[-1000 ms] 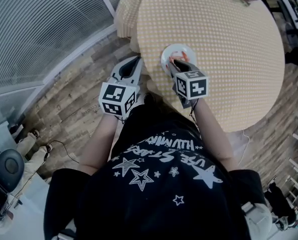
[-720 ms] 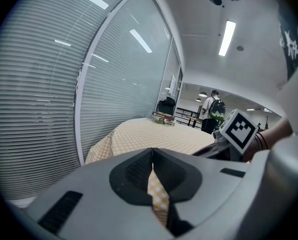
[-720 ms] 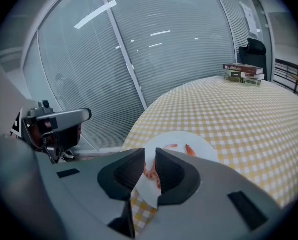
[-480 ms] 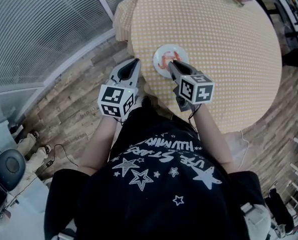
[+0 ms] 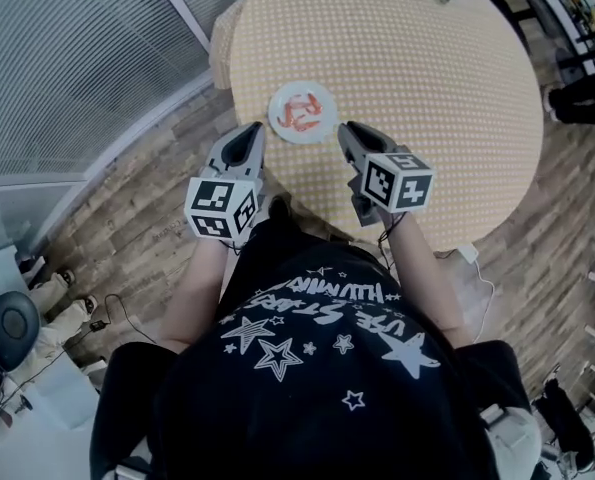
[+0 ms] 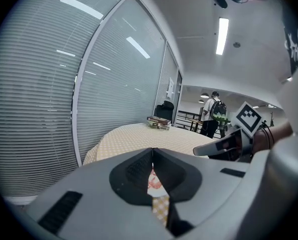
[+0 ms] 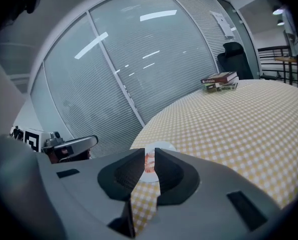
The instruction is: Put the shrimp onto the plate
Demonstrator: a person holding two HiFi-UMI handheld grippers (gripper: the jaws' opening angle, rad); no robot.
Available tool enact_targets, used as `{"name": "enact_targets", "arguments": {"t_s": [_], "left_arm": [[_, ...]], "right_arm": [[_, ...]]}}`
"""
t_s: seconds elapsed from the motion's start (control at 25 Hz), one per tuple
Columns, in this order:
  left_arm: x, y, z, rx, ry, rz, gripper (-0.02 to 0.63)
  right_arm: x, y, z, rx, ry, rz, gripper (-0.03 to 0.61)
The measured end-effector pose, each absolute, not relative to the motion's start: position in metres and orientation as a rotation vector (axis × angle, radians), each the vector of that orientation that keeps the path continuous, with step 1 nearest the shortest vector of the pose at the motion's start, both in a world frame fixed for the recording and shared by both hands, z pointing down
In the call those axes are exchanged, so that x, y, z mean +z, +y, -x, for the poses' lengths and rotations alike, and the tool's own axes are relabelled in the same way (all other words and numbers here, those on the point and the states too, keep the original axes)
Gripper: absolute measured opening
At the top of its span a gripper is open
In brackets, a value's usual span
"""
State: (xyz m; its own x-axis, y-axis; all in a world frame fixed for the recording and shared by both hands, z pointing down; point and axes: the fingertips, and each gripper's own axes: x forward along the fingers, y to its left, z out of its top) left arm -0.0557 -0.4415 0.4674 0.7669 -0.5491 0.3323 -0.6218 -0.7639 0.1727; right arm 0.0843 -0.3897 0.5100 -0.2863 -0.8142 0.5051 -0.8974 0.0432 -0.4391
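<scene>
I see the shrimp (image 5: 302, 111) lying on the white plate (image 5: 276, 121), upper middle of the head view, near the lower edge of the round checked worktop (image 5: 427, 68). My left gripper (image 5: 249, 132) sits just lower left of the plate, its jaws meeting at the tips with nothing between them. My right gripper (image 5: 346, 129) sits just lower right, jaws a narrow slit apart, empty. Neither touches the plate.

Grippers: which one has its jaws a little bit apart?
The right gripper. A clear strip of plate and tablecloth shows between its jaws, with nothing held, while the left gripper has jaws touching at their tips.
</scene>
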Motion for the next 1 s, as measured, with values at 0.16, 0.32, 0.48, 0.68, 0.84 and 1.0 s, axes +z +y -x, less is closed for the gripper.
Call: {"name": "enact_targets", "arguments": {"t_s": [0.16, 0.32, 0.48, 0.68, 0.84, 1.0], "left_arm": [[0.456, -0.418, 0.038, 0.375, -0.926, -2.711, 0.009], [0.444, -0.396, 0.024, 0.361, -0.958, -2.726, 0.009], [0.437, -0.372, 0.01, 0.355, -0.992, -2.731, 0.009], [0.433, -0.338, -0.002, 0.369, -1.042, -2.725, 0.009], [0.435, -0.316, 0.001, 0.373, -1.138, -2.68, 0.009], [0.438, -0.292, 0.002, 0.402, -1.196, -2.652, 0.009]], "right_arm": [[0.5, -0.365, -0.105, 1.048, -2.206, -1.807, 0.071], [0.491, -0.345, -0.122, 1.029, -2.239, -1.804, 0.071], [0.486, -0.324, -0.14, 1.026, -2.272, -1.794, 0.071], [0.483, -0.292, -0.158, 1.018, -2.313, -1.761, 0.071], [0.488, -0.265, -0.172, 1.034, -2.334, -1.722, 0.071], [0.492, -0.243, -0.184, 1.04, -2.35, -1.683, 0.071]]}}
